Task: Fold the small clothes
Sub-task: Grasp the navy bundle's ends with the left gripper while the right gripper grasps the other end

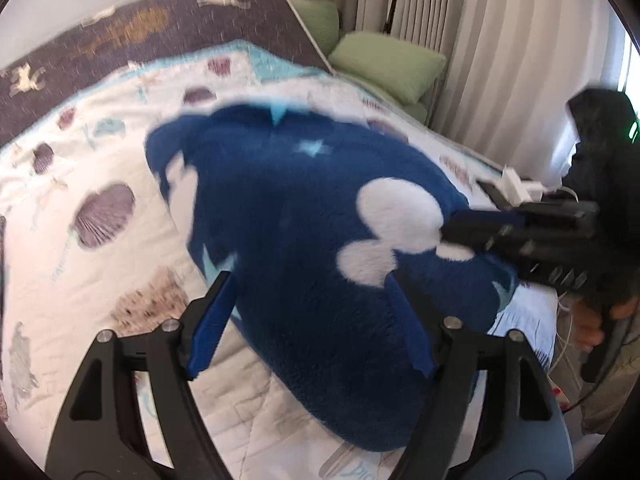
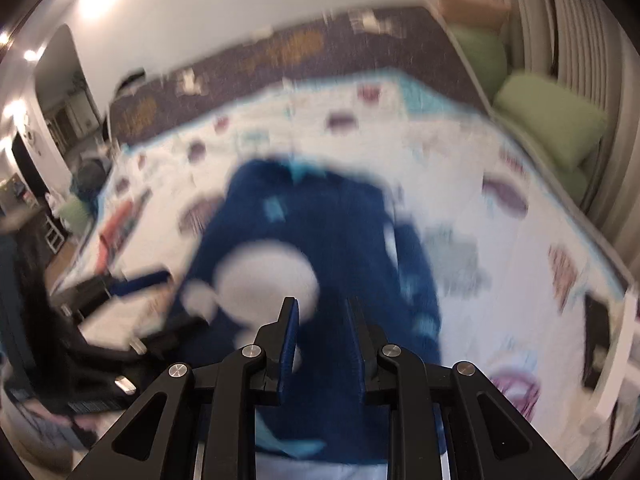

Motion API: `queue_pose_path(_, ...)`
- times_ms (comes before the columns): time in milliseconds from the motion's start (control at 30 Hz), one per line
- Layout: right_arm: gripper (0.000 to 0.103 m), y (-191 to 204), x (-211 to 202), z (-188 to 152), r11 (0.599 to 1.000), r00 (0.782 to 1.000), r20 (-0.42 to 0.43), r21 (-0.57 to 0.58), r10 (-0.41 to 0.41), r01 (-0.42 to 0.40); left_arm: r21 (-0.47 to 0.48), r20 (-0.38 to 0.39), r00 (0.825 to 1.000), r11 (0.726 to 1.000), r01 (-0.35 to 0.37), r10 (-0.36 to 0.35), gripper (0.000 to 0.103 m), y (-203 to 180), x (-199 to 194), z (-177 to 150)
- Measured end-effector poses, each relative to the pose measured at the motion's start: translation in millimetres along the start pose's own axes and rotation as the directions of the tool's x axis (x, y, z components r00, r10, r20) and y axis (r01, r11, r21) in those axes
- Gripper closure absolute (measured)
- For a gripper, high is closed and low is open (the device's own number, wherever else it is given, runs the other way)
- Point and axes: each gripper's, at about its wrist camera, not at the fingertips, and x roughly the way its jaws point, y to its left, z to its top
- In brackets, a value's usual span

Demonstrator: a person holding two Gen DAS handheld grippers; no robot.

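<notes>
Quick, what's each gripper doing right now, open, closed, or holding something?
Left gripper: open, over the blue fleece garment.
Right gripper: narrowed, fleece between; grip unclear.

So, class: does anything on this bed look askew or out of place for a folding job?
Yes. The blue fleece garment lies bunched in a rumpled heap on the quilt rather than spread flat, with one part sticking out at its far left.

Left gripper (image 1: 308, 312) points steeply down, jaws spread wide; right gripper (image 2: 322, 338) reaches in from the right, jaws narrowly parted.
</notes>
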Motion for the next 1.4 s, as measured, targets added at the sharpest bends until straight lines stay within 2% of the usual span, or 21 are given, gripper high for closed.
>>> queue_pose_path(100, 0.079, -9, 4, -8, 1.0, 0.999, 0.03, 0.018, 0.017, -0.017, -0.031, -0.007, 1.0, 1.0, 0.0, -0.001, 0.017, 3, 10, -4)
queue_pose_path(267, 0.079, -3, 1, -7, 1.0, 1.0, 0.03, -0.005, -0.001, 0.001, -0.07, 0.003, 1.0, 0.997, 0.019, -0.019, 0.017, 9, 3, -5)
queue_pose_path(333, 0.076, -5, -8, -5, 0.999, 0.999, 0.04, -0.004, 0.032, -0.031, -0.088, 0.025, 0.999, 0.996, 0.032, -0.03, 0.017, 11, -5, -6)
queue_pose_path(400, 0.064, -14, -22, 1, 0.992, 0.99, 0.059, 0.014, 0.127, -0.128, -0.092, 0.046, 0.998, 0.995, 0.048, -0.044, 0.017, 15, -14, -5)
queue_pose_path(433, 0.049, -23, -32, 5, 0.985, 0.983, 0.082, 0.03, 0.167, -0.17, -0.094, 0.053, 0.997, 0.994, 0.054, -0.049, 0.017, 19, -19, -4)
queue_pose_path(467, 0.023, -28, -37, 8, 0.984, 0.981, 0.103, 0.041, 0.167, -0.172, -0.099, 0.059, 0.997, 0.994, 0.056, -0.05, 0.017, 24, -22, -3)
queue_pose_path(533, 0.0, -47, -51, 15, 0.987, 0.973, 0.198, 0.077, 0.121, -0.139, -0.124, 0.066, 0.996, 0.99, 0.06, -0.052, 0.017, 33, -23, -2)
queue_pose_path(567, 0.0, -60, -52, 20, 0.988, 0.97, 0.222, 0.094, 0.101, -0.125, -0.147, 0.065, 0.996, 0.987, 0.062, -0.053, 0.017, 39, -22, -2)
queue_pose_path(633, 0.0, -75, -41, 27, 0.982, 0.978, 0.165, 0.122, 0.126, -0.147, -0.22, 0.051, 0.996, 0.972, 0.08, -0.07, 0.016, 54, -16, -4)
queue_pose_path(667, 0.0, -83, -31, 29, 0.972, 0.978, 0.121, 0.148, 0.168, -0.185, -0.259, 0.044, 0.995, 0.961, 0.101, -0.093, 0.016, 59, -11, -5)
queue_pose_path(733, 0.0, -93, -9, 30, 0.944, 0.967, 0.03, 0.211, 0.253, -0.253, -0.329, 0.038, 0.986, 0.93, 0.163, -0.16, 0.013, 71, 0, -8)
queue_pose_path(800, 0.0, -98, 17, 30, 0.921, 0.944, -0.054, 0.245, 0.326, -0.304, -0.373, 0.025, 0.976, 0.904, 0.208, -0.214, 0.01, 78, 14, -10)
queue_pose_path(833, 0.0, -100, 22, 31, 0.915, 0.936, -0.07, 0.249, 0.345, -0.319, -0.382, 0.022, 0.973, 0.898, 0.22, -0.229, 0.008, 81, 18, -10)
queue_pose_path(933, 0.0, -108, 52, 33, 0.867, 0.887, -0.117, 0.298, 0.447, -0.398, -0.419, 0.022, 0.959, 0.869, 0.265, -0.282, 0.004, 87, 31, -10)
queue_pose_path(967, 0.0, -111, 61, 32, 0.839, 0.86, -0.128, 0.33, 0.495, -0.433, -0.43, 0.021, 0.955, 0.86, 0.276, -0.296, 0.003, 89, 34, -10)
queue_pose_path(1000, 0.0, -115, 74, 30, 0.794, 0.818, -0.139, 0.376, 0.558, -0.478, -0.44, 0.021, 0.951, 0.851, 0.286, -0.309, 0.001, 90, 38, -11)
queue_pose_path(1067, 0.0, -120, 86, 26, 0.738, 0.766, -0.133, 0.415, 0.628, -0.532, -0.444, 0.022, 0.946, 0.844, 0.299, -0.324, 0.0, 92, 43, -12)
queue_pose_path(1100, 0.0, -120, 87, 25, 0.73, 0.757, -0.128, 0.41, 0.64, -0.548, -0.444, 0.024, 0.942, 0.84, 0.311, -0.336, 0.0, 92, 45, -13)
queue_pose_path(1167, 0.0, -118, 87, 25, 0.732, 0.754, -0.129, 0.39, 0.644, -0.558, -0.448, 0.029, 0.932, 0.829, 0.334, -0.36, 0.0, 94, 51, -13)
queue_pose_path(1300, 0.0, -107, 89, 29, 0.753, 0.761, -0.154, 0.362, 0.63, -0.55, -0.487, 0.039, 0.901, 0.779, 0.394, -0.431, 0.0, 99, 66, -14)
queue_pose_path(1400, 0.0, -95, 89, 32, 0.772, 0.773, -0.168, 0.34, 0.612, -0.537, -0.493, 0.045, 0.886, 0.761, 0.421, -0.461, 0.0, 99, 72, -13)
